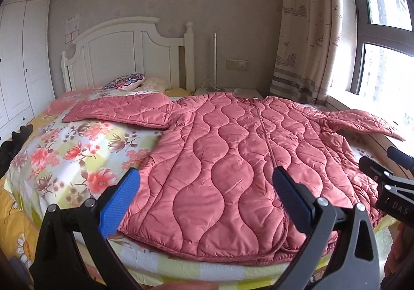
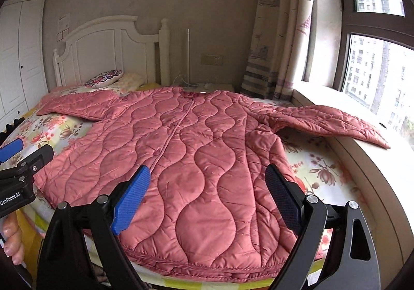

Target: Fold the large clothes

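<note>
Both tools — left (image 1: 207,199), right (image 2: 208,198) — hover gaping over quilted coat (image 1: 233,150).

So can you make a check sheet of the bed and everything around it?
Surface: bed with a flowery sheet.
Job's things: pink quilted coat spread flat, front up, sleeves out; right sleeve lies on the window ledge.
Clutter: two pillows by the headboard.
Grippers: left gripper and right gripper both open, empty, above the coat's hem.
Cables: white cable by the bedside table.
Surroundings: wardrobe, curtain, window.
</note>
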### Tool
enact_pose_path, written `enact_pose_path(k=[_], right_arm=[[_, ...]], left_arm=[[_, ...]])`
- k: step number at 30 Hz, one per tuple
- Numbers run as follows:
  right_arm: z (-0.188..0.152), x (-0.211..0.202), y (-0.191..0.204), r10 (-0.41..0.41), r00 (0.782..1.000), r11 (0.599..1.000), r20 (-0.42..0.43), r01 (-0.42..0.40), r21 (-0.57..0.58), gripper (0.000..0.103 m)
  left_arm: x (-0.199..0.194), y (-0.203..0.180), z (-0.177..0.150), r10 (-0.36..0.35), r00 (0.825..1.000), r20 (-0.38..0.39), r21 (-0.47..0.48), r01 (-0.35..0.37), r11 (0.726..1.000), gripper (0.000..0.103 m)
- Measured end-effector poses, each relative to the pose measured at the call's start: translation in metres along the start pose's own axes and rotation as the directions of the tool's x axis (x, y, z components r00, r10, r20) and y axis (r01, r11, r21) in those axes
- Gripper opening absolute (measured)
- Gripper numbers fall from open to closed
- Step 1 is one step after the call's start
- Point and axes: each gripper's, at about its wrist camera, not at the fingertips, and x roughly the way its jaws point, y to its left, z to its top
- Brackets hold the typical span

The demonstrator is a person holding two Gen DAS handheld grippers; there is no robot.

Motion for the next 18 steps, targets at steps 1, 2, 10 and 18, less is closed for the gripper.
enact_pose_path(k=[1,2,10,18], right_arm=[[0.0004,0.0000,-0.0010,0.000,1.000,1.000,0.000,0.000,0.001,0.087],[0.0004,0.0006,-0.0013,0.000,1.000,1.000,-0.003,0.000,0.003,0.087],[-0.0049,0.0082,0.0054,0.012,1.000,1.000,-0.027,-0.012,-0.012,0.087],[-0.0053,0.0089,0.0035,0.019,0.999,1.000,-0.031,-0.019,-0.001,0.087]], left_arm=[[-0.0008,-0.0001,-0.0002,0.002,1.000,0.004,0.004,-0.002,1.000,0.101],[-0.0011,-0.0008,0.0003,0.003,1.000,0.005,0.007,-0.003,1.000,0.101],[0.0023,0.0044,-0.0012,0.009,1.000,-0.014,-0.003,-0.009,1.000,0.101],[0.0037,0.0052,-0.0028,0.018,1.000,-0.020,0.002,-0.018,1.000,0.101]])
